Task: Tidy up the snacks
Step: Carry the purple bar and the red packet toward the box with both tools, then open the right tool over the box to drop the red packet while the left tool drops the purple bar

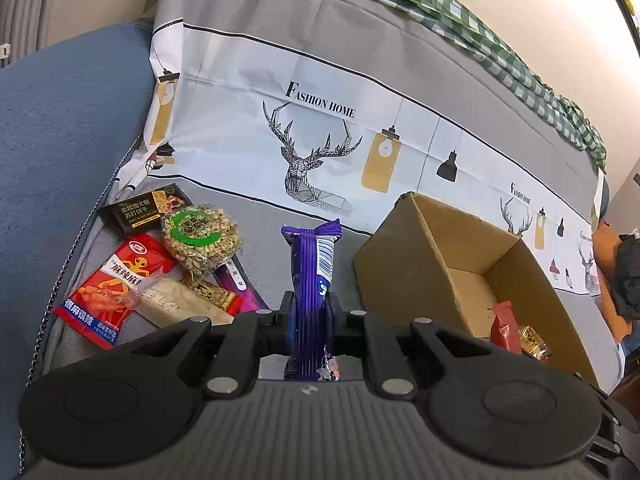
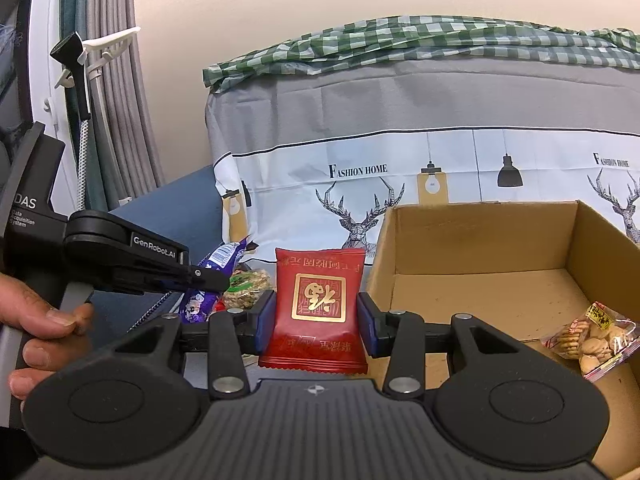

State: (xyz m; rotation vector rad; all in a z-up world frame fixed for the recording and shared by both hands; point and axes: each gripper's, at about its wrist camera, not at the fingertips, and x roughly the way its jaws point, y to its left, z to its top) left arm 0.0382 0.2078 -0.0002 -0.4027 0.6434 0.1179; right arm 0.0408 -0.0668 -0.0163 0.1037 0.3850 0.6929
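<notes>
Left gripper pinches a purple wrapper edge-on, centre of the left wrist frame, the pack standing up between the pads; right gripper pinches a red packet at centre of the right wrist frame, pads pressed on both side edges; both packs held in the air, neither in the cardboard box yet.

Box sits at right in both views, open top, one biscuit bag already on its floor at lower right; loose pile of snacks lies at left of the left wrist frame on the grey cover.

Risks, as judged: red packet is puffy and gripped only by its sides, could squirt out or twist if squeezed harder or swung; purple wrapper is long and held low, top end may flop and catch the box's near wall on the way in; the two grippers are close, left one shows just left of the red packet in the right wrist view, so both going for the box at once could bump; a hand holds the left handle at lower left.
</notes>
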